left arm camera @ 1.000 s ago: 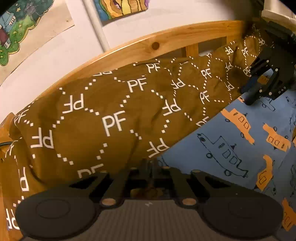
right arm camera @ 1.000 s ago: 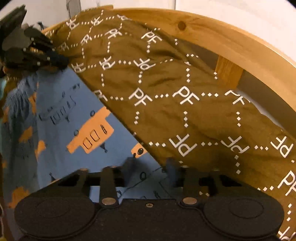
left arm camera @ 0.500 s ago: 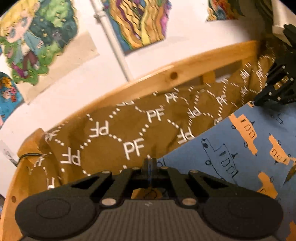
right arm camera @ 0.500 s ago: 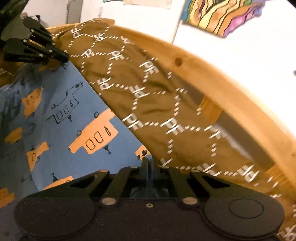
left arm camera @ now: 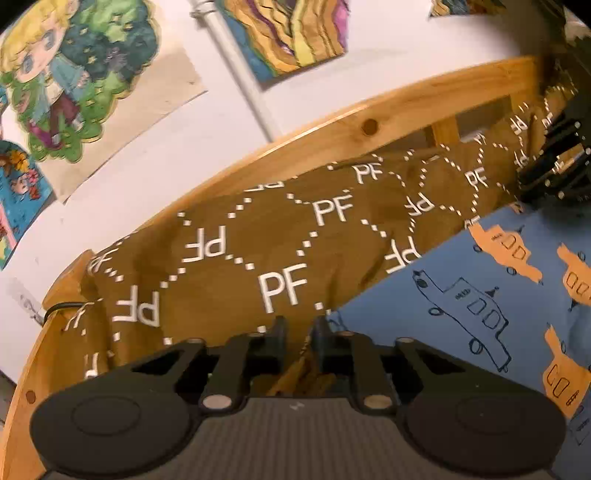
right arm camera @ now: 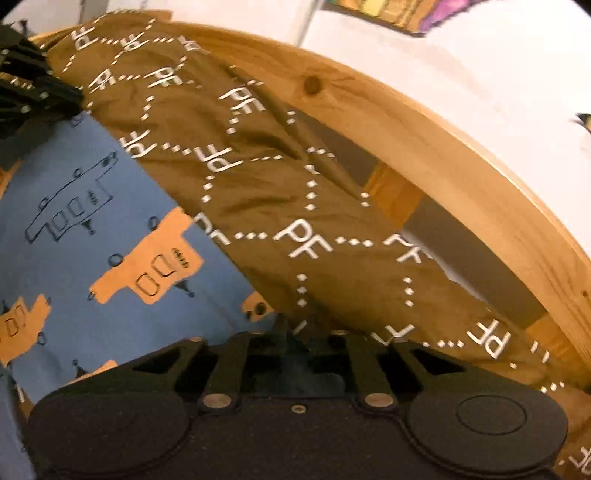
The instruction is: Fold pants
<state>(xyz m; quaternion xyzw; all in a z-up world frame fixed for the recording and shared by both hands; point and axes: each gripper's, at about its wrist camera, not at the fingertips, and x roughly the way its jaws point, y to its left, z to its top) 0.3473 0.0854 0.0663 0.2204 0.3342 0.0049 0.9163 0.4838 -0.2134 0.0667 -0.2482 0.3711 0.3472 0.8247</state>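
Pants, blue, vehicle print: spread on bed over brown PF blanket. Left tongs and right tongs just parted, gripping nothing. Fold laid; further folds probably remain.

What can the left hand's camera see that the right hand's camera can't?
Only the left wrist view shows the cartoon picture of a blond child and the white pipe on the wall.

Only the right wrist view shows the dark gaps under the wooden rail, past the upright slat.

Both show the brown PF-patterned cloth, the blue pants with orange and outlined vehicles, the wooden bed rail and the striped colourful poster. Both also show the left gripper and right gripper, jaws just opened a little.
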